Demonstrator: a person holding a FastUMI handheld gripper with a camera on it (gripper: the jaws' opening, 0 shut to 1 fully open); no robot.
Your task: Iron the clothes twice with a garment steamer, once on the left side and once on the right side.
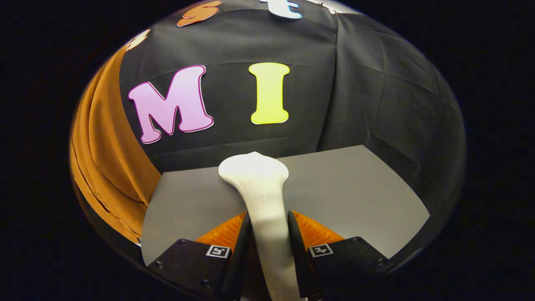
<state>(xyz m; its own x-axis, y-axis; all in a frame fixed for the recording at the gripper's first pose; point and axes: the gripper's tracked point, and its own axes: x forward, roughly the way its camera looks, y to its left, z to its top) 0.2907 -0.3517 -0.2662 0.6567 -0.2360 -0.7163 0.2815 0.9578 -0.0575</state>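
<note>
Between the two fingers of the tool (pixel 269 234) stands one white steamer (pixel 263 196), both fingers pressed against its handle. Under it lies one grey desk (pixel 355 188); beside the desk hangs one orange garment (pixel 104 154).

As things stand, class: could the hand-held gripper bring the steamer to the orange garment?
Probably yes. The hand-held gripper is shut on the steamer, and nothing lies between it and the orange garment hanging beside the grey table.

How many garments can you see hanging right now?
1: an orange garment hangs beside the grey table, off to the left of the white steamer clamped in the gripper. Others may be hidden.
</note>
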